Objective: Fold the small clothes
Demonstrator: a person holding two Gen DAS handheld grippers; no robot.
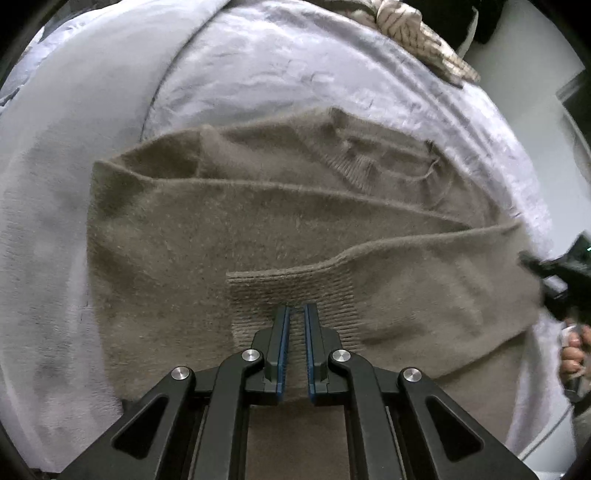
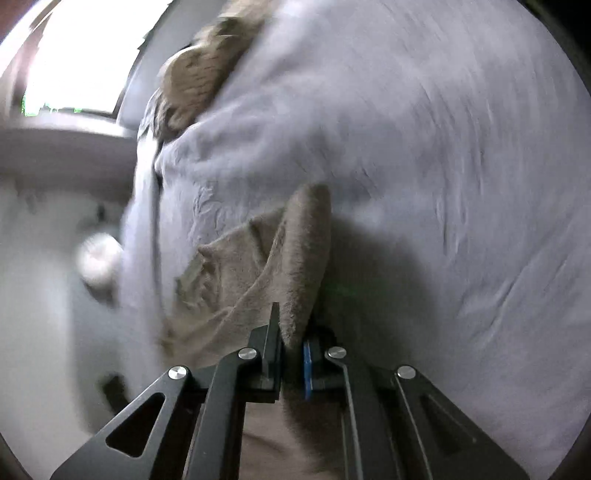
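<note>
where the lavender blanket covers the bed, a taupe knit sweater spread across its middle, folded over itself in soft horizontal creases. ribbed cuff of 1 sleeve laid on top of the sweater's near part, ribbed neckline at the sweater's far right.

left gripper angled steeply down over the sweater, jaws drawn narrow with only a slim gap between the blue pads, tips at the near edge of the ribbed cuff. unclear whether cuff fabric is pinched between them or merely underneath.

right gripper at the sweater's right edge, jaws closed on a raised fold of the knit, which stands up from between the fingers and flops toward the far side. seen from the left wrist, same gripper as a dark blurred shape just off the sweater's right edge, with part of a hand visible below it.

beyond the sweater, at the far edge of the blanket, a second garment in beige with dark streaks, crumpled in a heap, well apart from the sweater. from the right wrist, same garment up and left of the sweater, near a bright window. left of the sweater, past the blanket's edge, pale floor or wall, heavily blurred, with a round whitish object too smeared to identify.

right wrist view blurred overall; left wrist view sharp at the middle, smeared toward the right.
</note>
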